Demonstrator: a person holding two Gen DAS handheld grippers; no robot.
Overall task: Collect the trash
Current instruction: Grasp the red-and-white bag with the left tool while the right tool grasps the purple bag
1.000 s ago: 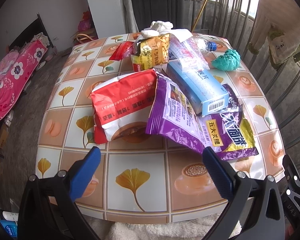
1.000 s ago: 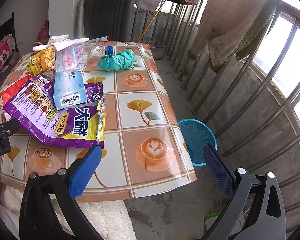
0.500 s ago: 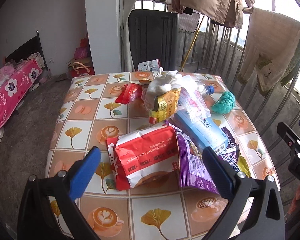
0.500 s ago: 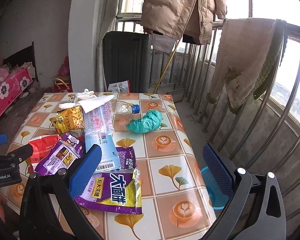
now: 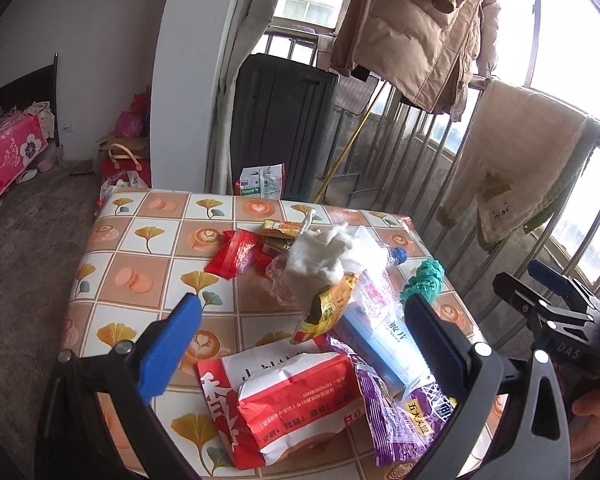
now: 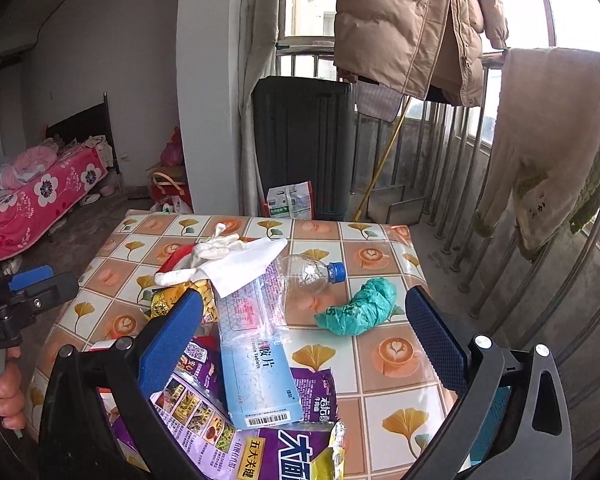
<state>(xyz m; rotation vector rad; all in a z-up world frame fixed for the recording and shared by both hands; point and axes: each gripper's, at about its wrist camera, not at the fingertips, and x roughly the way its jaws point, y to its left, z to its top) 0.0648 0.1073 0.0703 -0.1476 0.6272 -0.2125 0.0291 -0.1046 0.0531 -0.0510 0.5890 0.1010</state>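
The task looked to be at its very start. All the trash lay on the tiled surface (image 5: 152, 236) and nothing was in any gripper. The left gripper (image 5: 300, 340) hung above the near edge with its fingers wide apart and empty. The right gripper (image 6: 304, 332) was beside it, fingers also spread and holding nothing.

The trash made one loose pile toward the near right part of the surface. Nearest to the left gripper lay a red and white snack bag (image 5: 284, 392), and beside it a purple bag (image 6: 228, 412) with a light blue box (image 6: 256, 380) resting on top. Behind these were a yellow snack bag (image 5: 328, 312), a crumpled white tissue (image 6: 236, 260), a small red wrapper (image 5: 234, 254) and a clear plastic bottle (image 6: 312, 276) with a blue cap, lying on its side. A crumpled green bag (image 6: 360, 312) sat a little apart, to the right of the bottle.

A blue basket (image 6: 492, 424) showed low at the right, mostly hidden behind the right gripper; I suppose it was the bin, but I cannot tell if anything was inside. So, as far as the pictures show, every piece was still to be picked up. The red and white bag seemed the easiest first target for the left gripper.
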